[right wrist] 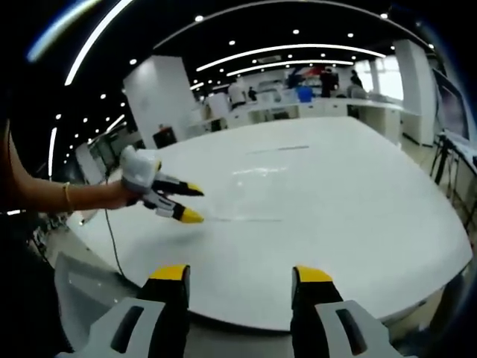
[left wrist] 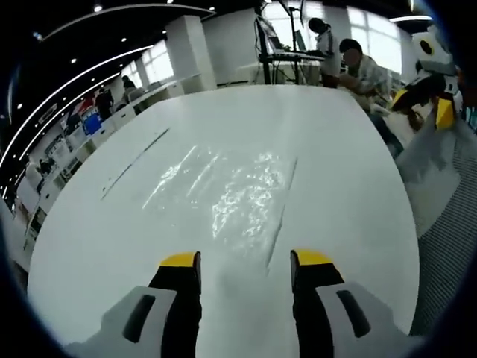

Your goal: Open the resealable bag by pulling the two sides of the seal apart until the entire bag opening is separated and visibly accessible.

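In the left gripper view, the left gripper point(left wrist: 244, 268) stands wide apart and holds nothing, just before the clear resealable bag point(left wrist: 223, 198) lying flat on the white table point(left wrist: 89, 253). In the right gripper view, the right gripper point(right wrist: 240, 282) is also wide and free, near the table edge; the bag point(right wrist: 253, 194) lies beyond, beside the left gripper's yellow tips.

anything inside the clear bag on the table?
Nothing visible inside: the clear bag lies flat on the white table, whose surface shows through. Glare blurs the wrinkled middle, so thin contents cannot be excluded.
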